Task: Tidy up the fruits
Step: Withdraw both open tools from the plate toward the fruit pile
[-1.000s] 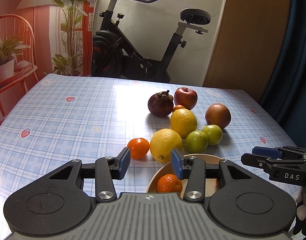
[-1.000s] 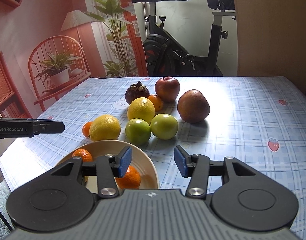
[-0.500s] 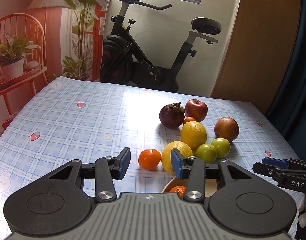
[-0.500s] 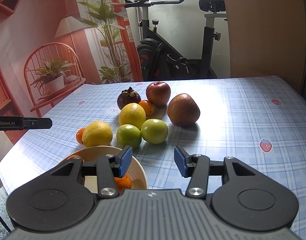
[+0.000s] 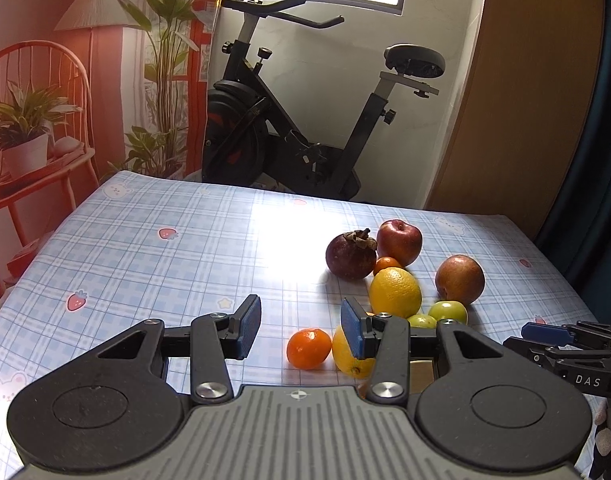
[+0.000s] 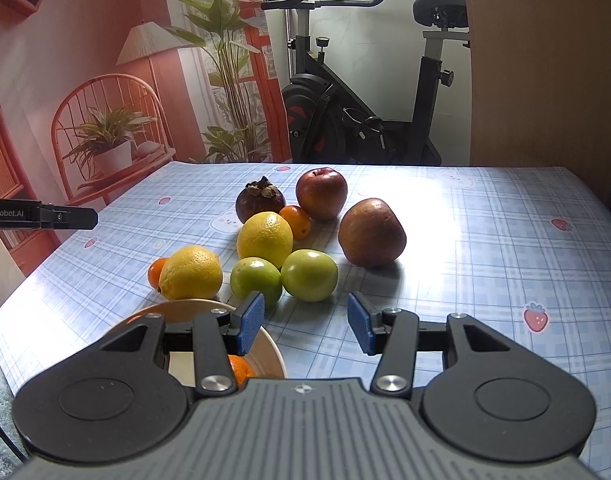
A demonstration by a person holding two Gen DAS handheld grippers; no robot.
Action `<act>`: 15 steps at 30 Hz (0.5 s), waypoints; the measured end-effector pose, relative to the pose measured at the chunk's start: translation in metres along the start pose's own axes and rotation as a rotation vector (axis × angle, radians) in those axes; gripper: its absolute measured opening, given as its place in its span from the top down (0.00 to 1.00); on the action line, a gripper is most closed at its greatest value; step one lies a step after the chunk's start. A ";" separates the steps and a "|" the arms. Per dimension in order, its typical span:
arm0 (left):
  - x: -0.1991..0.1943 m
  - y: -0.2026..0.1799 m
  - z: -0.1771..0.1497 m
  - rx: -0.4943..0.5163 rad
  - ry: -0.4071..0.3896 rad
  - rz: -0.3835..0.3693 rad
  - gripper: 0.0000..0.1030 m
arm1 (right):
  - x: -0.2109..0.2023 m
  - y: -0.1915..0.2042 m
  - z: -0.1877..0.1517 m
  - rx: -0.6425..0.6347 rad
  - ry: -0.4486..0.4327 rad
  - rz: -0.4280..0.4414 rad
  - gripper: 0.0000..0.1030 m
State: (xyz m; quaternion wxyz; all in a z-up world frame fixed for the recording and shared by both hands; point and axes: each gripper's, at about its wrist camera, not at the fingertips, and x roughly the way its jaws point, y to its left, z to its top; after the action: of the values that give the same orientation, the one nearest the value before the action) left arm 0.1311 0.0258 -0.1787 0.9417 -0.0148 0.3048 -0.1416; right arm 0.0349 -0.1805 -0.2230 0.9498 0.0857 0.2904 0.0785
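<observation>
Fruits lie clustered on the blue checked tablecloth (image 5: 153,256): a mangosteen (image 6: 260,202), a red apple (image 6: 322,193), a brownish apple (image 6: 371,232), two lemons (image 6: 264,239) (image 6: 190,272), two green fruits (image 6: 309,275) (image 6: 256,278), and small oranges (image 6: 295,220) (image 5: 308,348). A cream bowl (image 6: 271,354) at the near edge holds an orange (image 6: 238,369), mostly hidden by my right gripper. My left gripper (image 5: 300,330) is open and empty above the near orange. My right gripper (image 6: 304,322) is open and empty just short of the green fruits.
An exercise bike (image 5: 305,120) stands beyond the table's far edge. A wooden panel (image 5: 525,100) is at the back right. A red chair with a potted plant (image 5: 25,144) is to the left. The table's left half holds no fruit.
Both grippers have pulled back and risen from the bowl. The bowl has slid almost out of the left wrist view, and the fruits look farther away.
</observation>
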 end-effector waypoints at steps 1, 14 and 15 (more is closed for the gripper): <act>0.001 0.000 0.002 -0.012 0.003 -0.010 0.55 | 0.001 -0.001 0.002 0.002 0.001 0.006 0.51; 0.049 -0.051 0.009 0.099 0.041 -0.137 0.56 | 0.042 -0.017 0.020 -0.026 0.039 0.042 0.52; 0.052 -0.053 0.007 0.104 0.047 -0.136 0.56 | 0.046 -0.018 0.019 -0.019 0.045 0.044 0.52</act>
State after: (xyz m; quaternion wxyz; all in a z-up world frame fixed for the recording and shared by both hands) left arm 0.1619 -0.0398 -0.1968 0.9220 0.0169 0.3174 -0.2211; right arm 0.0850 -0.1912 -0.2355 0.9419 0.0811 0.3088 0.1040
